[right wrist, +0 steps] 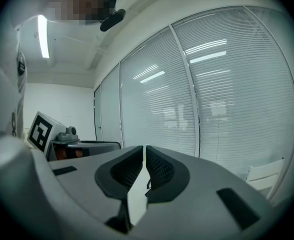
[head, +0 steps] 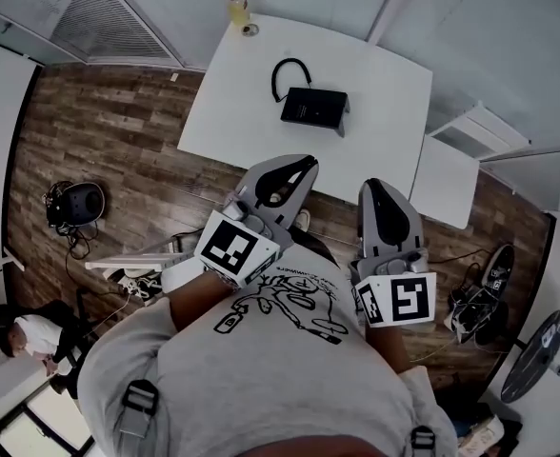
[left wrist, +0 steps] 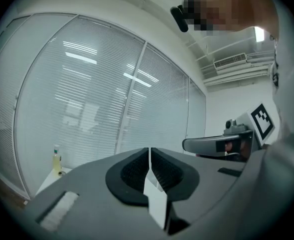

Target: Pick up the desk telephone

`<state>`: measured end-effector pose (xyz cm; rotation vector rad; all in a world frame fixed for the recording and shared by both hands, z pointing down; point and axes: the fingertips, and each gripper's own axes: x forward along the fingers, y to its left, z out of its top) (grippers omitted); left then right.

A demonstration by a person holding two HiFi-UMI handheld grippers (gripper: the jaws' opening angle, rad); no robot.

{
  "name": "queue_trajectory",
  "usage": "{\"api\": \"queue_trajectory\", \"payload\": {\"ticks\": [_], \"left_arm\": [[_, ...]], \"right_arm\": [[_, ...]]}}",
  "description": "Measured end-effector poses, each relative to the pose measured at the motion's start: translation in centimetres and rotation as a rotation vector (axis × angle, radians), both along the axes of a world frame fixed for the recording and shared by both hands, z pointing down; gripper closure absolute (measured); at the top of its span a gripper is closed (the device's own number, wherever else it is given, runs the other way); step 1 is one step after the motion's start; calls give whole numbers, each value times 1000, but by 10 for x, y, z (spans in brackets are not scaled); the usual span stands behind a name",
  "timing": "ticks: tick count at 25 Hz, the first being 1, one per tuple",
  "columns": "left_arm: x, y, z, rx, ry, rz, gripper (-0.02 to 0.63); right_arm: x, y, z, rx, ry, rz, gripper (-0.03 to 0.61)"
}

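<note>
Black rectangular desk telephone (head: 313, 109) mid white desk (head: 232, 112), long axis roughly along near edge. Left gripper (head: 302, 167) and right gripper (head: 376, 188) closed, empty.

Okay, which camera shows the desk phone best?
The head view: the phone is seen whole from above, lying on the white table. Both gripper views face the window blinds instead; no phone can be made out there.

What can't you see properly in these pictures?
- Desk telephone: head view, too small to show its buttons.
- Left gripper view: the left hand-held gripper blocks the telephone with its body.
- Right gripper view: the right hand-held gripper blocks it too.
- Bottle: head view, label too small to read.
</note>
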<state>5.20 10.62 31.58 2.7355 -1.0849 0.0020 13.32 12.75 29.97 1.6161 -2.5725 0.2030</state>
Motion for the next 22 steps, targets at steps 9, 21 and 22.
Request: {"api": "queue_trajectory", "payload": {"ticks": [9,21,22], "left_arm": [[-2,-45,4,-8,-5,-17,598],[-44,-156,11,-33,5,-19,598],[-48,-165,12,-35,6,-15,598]], "right_arm": [[-1,-44,6,-19,-2,-14,561],[-48,-160,9,-28,17,-40,561],[-52,-170,9,-29,20,-38,561]]}}
